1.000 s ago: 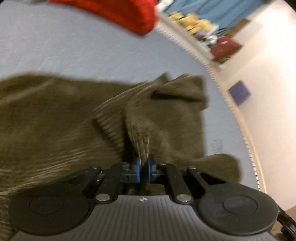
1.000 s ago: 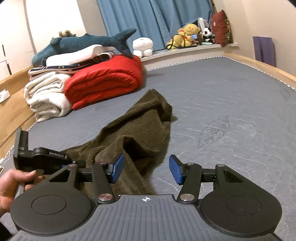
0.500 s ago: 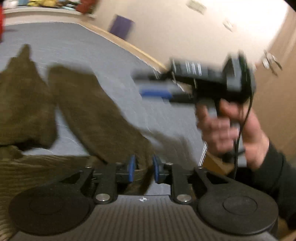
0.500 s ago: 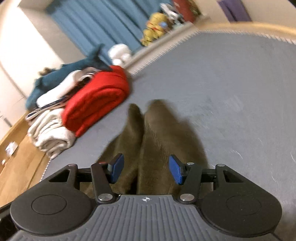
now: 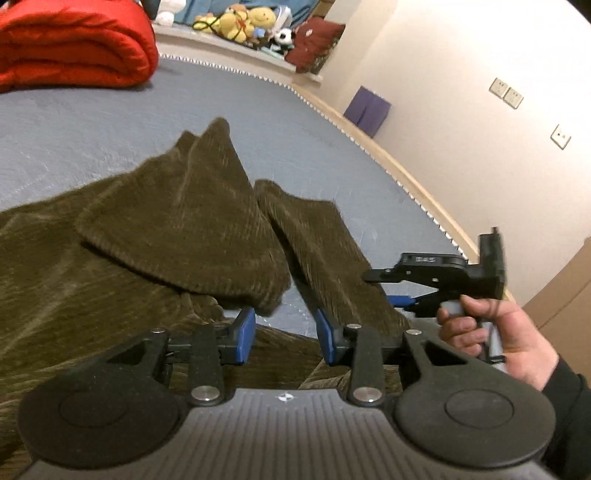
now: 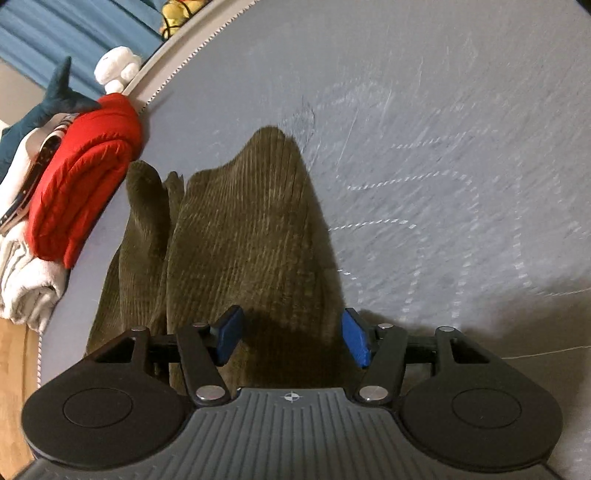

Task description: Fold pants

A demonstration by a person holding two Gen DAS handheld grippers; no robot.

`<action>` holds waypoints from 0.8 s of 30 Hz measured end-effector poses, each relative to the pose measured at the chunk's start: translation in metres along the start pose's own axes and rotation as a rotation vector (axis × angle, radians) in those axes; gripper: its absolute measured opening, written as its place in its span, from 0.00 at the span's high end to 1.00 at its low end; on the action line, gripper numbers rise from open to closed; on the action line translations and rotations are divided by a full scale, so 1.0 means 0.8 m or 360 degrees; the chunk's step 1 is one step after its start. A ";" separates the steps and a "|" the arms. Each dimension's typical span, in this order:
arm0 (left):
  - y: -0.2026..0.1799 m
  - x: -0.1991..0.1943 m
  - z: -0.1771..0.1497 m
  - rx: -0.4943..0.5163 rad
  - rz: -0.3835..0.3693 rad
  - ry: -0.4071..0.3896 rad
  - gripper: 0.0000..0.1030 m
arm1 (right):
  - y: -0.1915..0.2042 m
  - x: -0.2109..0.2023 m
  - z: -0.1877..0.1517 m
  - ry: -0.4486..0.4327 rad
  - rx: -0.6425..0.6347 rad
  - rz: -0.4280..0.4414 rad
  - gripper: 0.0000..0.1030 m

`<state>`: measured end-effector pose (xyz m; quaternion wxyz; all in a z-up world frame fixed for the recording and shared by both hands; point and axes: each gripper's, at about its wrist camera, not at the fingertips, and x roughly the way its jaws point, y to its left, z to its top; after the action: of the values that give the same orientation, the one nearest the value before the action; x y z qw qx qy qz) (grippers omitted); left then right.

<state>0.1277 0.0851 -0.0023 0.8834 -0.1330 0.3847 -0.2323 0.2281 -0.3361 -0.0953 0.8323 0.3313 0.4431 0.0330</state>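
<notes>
Olive corduroy pants [image 5: 177, 229] lie rumpled on the grey bed cover [image 5: 74, 125]. One leg is folded over into a flap; the other leg [image 5: 325, 254] stretches to the right. My left gripper [image 5: 284, 336] is open and empty, just above the cloth near the flap's edge. My right gripper [image 6: 291, 336] is open and low over a pant leg [image 6: 243, 240], its blue pads [image 6: 354, 341] on either side of the cloth. The right gripper also shows in the left wrist view [image 5: 399, 291], held by a hand at the leg's right side.
A rolled red duvet [image 5: 70, 44] and folded white blankets [image 6: 22, 273] lie at the bed's far end. Plush toys [image 5: 240, 22] and a dark red cushion [image 5: 314, 48] sit on a ledge. The bed's wooden edge [image 5: 417, 184] runs along the right, near a wall.
My left gripper has let go of the cloth and opened wide. My right gripper has dropped down over the pant leg, staying open. The pants now lie spread with both legs apart.
</notes>
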 end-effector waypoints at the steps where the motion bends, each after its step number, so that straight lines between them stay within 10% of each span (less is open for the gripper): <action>1: 0.001 -0.005 0.000 0.0008 0.0008 -0.0017 0.60 | 0.001 0.004 0.004 -0.0009 0.0028 0.0004 0.43; 5: 0.003 -0.038 0.000 0.0030 0.0049 -0.0072 0.59 | 0.010 0.002 0.016 -0.0126 0.0026 0.0027 0.85; 12: 0.004 -0.040 -0.028 0.0117 0.0015 0.0050 0.59 | 0.025 -0.115 0.018 -0.0640 -0.0241 0.0184 0.90; 16: -0.029 -0.008 -0.068 0.0335 -0.0126 0.0294 0.59 | -0.022 -0.207 0.011 -0.1050 -0.0257 -0.0142 0.90; 20: -0.071 0.034 -0.123 0.0654 -0.0103 0.0614 0.58 | -0.103 -0.204 0.007 -0.0864 -0.0123 -0.0828 0.90; 24: -0.082 0.044 -0.127 0.0705 -0.0051 0.0662 0.55 | -0.201 -0.187 0.006 -0.0539 0.0304 -0.0751 0.78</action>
<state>0.0532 0.0047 -0.0648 0.7894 0.1072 0.4953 -0.3466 0.1026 -0.5160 -0.0802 0.8441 0.2968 0.3639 -0.2588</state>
